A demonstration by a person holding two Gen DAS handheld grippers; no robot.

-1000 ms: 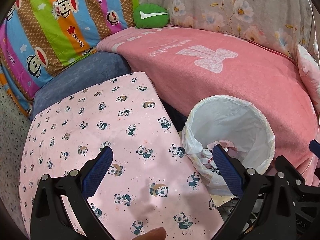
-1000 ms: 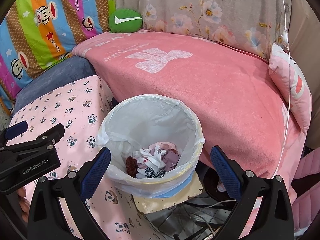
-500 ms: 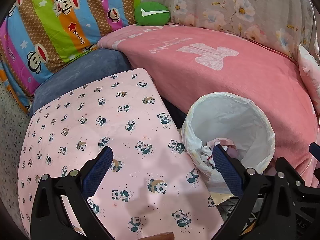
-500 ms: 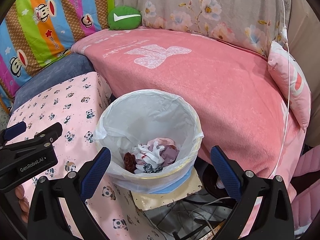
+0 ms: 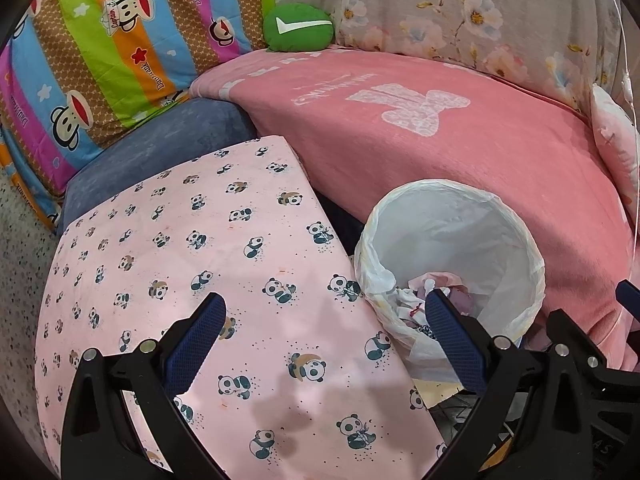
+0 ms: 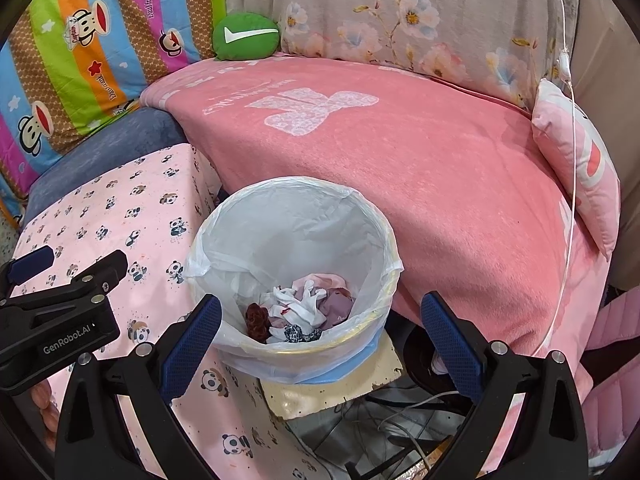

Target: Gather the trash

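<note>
The left tongs [image 5: 324, 332] were held spread wide with nothing between the blue pads, above a surface covered by a pink panda-print cloth [image 5: 208, 264]. The right tongs [image 6: 320, 332] were likewise spread wide and empty, and were poised over the near rim of a waste bin [image 6: 384, 240] lined with a white plastic bag. The bin was seen just to the right of the left tongs, its lining partly hidden behind their right pad. Inside the bin, straight ahead of the right tongs and a little below them, the collected trash [image 6: 304, 308] was piled: crumpled white tissue, pinkish scraps, a dark red lump and a small patterned piece. To the left of the right tongs, the black body of the left tool, marked GenRobot.AI, was seen over the panda cloth. Beneath the bin, a pale, chipped board [image 6: 332, 384] was visible, with tangled cables [image 6: 400, 420] near it. Beyond the bin, a sofa seat draped in a pink blanket [image 6: 420, 160] with a pale printed motif was spread across both views. Farther off, a green cushion [image 6: 246, 36] with a white tick was seen against a floral backrest, a striped monkey-print quilt [image 5: 100, 48] lay far to the left, and a pink pillow [image 6: 576, 160] stood far to the right with a thin white cord [image 6: 572, 100] hanging before it.
</note>
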